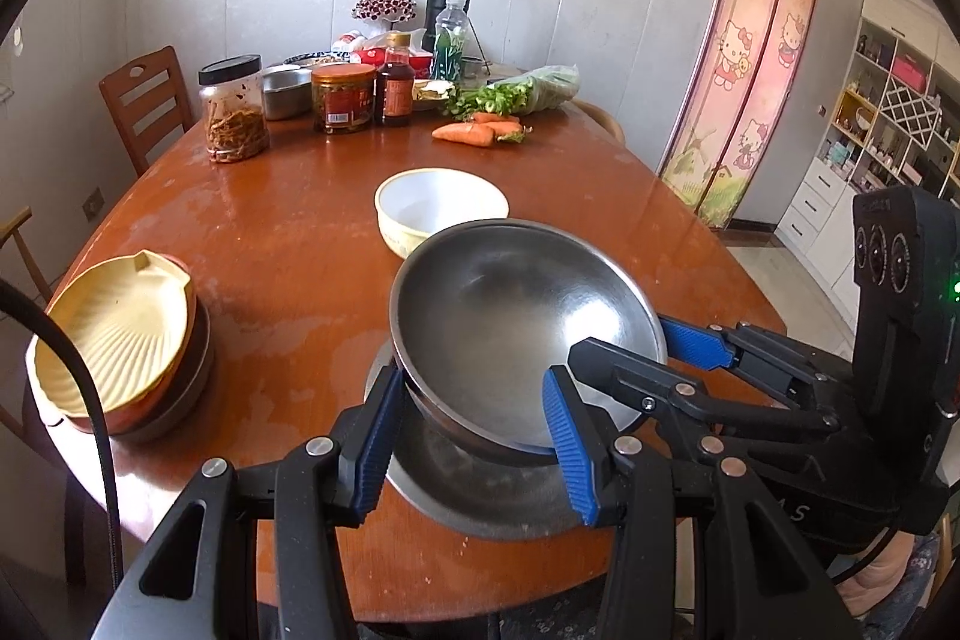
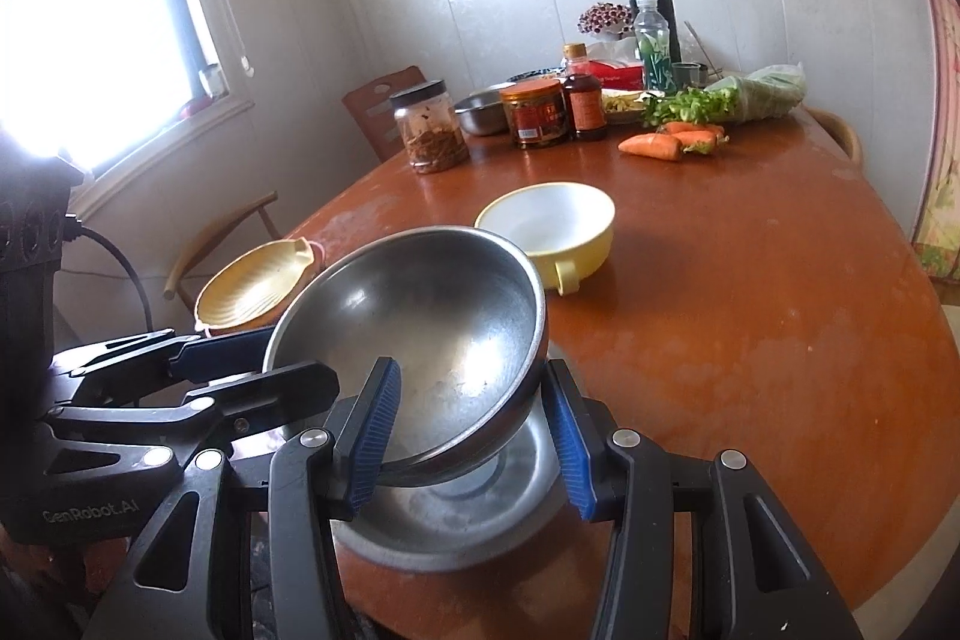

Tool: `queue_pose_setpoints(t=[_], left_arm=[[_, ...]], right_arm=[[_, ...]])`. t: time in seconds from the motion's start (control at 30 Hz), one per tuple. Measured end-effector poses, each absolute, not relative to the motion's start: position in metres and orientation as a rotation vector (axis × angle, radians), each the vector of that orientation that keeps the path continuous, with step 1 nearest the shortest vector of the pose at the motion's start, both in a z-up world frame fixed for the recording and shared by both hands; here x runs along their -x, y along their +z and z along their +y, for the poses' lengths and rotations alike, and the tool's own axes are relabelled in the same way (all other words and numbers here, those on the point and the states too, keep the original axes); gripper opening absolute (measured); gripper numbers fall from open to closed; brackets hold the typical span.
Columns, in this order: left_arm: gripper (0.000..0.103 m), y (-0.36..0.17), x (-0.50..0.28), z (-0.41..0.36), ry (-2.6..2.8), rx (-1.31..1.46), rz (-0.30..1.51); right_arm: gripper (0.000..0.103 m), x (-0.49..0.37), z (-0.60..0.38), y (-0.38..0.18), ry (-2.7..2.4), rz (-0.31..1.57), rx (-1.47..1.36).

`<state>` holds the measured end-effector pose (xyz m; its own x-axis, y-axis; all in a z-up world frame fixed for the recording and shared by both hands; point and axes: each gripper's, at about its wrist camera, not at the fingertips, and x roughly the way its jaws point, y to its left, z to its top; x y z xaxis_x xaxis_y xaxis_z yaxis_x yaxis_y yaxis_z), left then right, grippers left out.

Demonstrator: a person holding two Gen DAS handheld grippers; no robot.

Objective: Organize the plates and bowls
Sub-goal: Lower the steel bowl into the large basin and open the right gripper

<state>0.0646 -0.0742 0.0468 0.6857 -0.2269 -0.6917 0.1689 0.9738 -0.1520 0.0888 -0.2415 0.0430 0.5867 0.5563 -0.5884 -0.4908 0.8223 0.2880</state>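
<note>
i've got the steel bowl (image 1: pixel 528 328) tilted above the steel plate (image 1: pixel 480 496) at my 6 o'clock edge of the table (image 1: pixel 288 232), its base hovering over or just resting on the plate; i can't tell which, since the bowl hides the contact. both grippers work it because it is wide and slick. the right gripper (image 2: pixel 474 436) straddles the near rim, one pad inside and one outside, and looks clenched on the bowl, which is why the bowl leans toward its 10 o'clock. the left gripper (image 1: pixel 474 442) brackets the bowl's lower wall with its pads spread wide; one pad meets the wall at 9 o'clock, the other sits beside the rim, so i judge it released and only steadying. i read this as nesting the bowl onto the plate to make one metal pile.

outward, the yellow bowl (image 1: pixel 441 208) with a handle stands apart at 12 o'clock, not yet stacked. at 9 o'clock from the left view a shell dish (image 1: pixel 114 334) tops a stack (image 1: pixel 180 394) of darker dishes, plates kept apart from bowls. jars (image 1: pixel 288 100), bottles and carrots (image 1: pixel 474 130) crowd the far end, clear of the work.
</note>
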Motion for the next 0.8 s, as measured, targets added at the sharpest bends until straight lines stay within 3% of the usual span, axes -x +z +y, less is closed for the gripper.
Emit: queue_pose_setpoints(t=[0.8], left_arm=[[0.047, 0.024, -0.064, -0.073, -0.249, 0.083, 0.844]], right_arm=[[0.051, -0.074, -0.242, 0.022, 0.578, 0.768, -0.063]])
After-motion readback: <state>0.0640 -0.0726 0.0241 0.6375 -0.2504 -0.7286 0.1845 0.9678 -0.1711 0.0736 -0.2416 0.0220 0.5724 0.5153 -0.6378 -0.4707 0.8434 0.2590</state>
